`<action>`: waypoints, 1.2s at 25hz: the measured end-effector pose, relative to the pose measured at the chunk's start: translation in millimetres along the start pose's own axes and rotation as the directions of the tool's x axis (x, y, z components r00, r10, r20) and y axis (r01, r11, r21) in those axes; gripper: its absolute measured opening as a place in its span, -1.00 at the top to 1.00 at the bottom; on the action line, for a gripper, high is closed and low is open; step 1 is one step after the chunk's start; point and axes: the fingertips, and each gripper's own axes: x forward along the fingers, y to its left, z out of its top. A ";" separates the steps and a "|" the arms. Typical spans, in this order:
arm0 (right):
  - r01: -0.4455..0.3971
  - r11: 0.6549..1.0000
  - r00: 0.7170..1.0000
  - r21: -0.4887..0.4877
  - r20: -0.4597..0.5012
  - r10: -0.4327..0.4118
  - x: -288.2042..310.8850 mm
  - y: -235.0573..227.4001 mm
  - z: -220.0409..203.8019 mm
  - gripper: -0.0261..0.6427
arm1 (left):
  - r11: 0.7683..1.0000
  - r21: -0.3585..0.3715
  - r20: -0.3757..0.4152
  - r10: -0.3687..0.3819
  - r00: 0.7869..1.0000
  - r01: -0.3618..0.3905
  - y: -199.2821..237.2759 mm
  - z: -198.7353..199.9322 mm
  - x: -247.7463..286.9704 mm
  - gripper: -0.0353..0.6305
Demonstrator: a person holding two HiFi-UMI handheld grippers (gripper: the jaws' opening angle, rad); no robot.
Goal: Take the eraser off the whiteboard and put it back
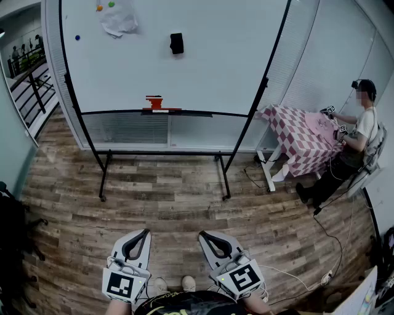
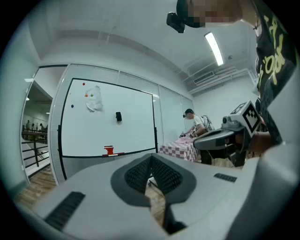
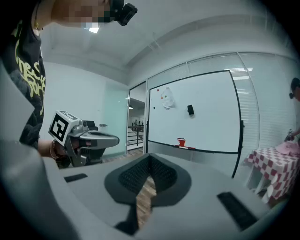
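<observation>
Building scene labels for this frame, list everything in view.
whiteboard: one, white, black-framed stand, back centre
eraser: one, black, on the whiteboard, upper middle
magnets: three, orange, green, blue, board's upper left
crumpled sheet: one, white, beside the magnets
red object: one, on the board's tray, kind unclear
table: one, pink-and-white checked cloth, right
person: one, at the table, far right
floor: wood planks, brown
left gripper: one, grey, shut, empty, bottom left
right gripper: one, grey, shut, empty, bottom right
</observation>
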 end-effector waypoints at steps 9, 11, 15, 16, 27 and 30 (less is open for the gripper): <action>0.015 0.999 0.999 0.049 -0.047 -0.012 2.4 -4.5 -0.4 0.89 | 1.000 -0.004 -0.052 0.028 0.998 -0.028 7.0 -5.2 3.6 0.88; 0.027 0.999 0.999 0.032 -0.023 -0.027 4.8 -7.9 -0.8 0.89 | 0.999 -0.001 -0.091 0.036 0.995 -0.037 11.5 -11.7 4.1 0.88; 0.052 0.998 0.998 0.035 -0.029 -0.051 8.9 -8.7 -3.1 0.89 | 0.999 -0.016 -0.121 0.043 0.992 -0.045 16.1 -13.9 4.1 0.88; 0.055 0.998 0.998 0.043 -0.033 -0.053 9.4 -8.3 -3.5 0.89 | 0.999 -0.024 -0.102 0.042 0.994 -0.045 15.9 -13.6 4.5 0.88; 0.055 0.994 0.996 0.097 -0.079 -0.047 19.5 4.8 -13.7 0.89 | 1.000 -0.010 -0.113 0.025 0.993 -0.026 24.4 -20.0 -1.1 0.88; 0.067 0.991 0.994 0.116 -0.092 -0.057 24.5 10.5 -14.4 0.89 | 1.000 0.004 -0.141 0.025 0.990 -0.025 33.3 -24.6 -6.3 0.88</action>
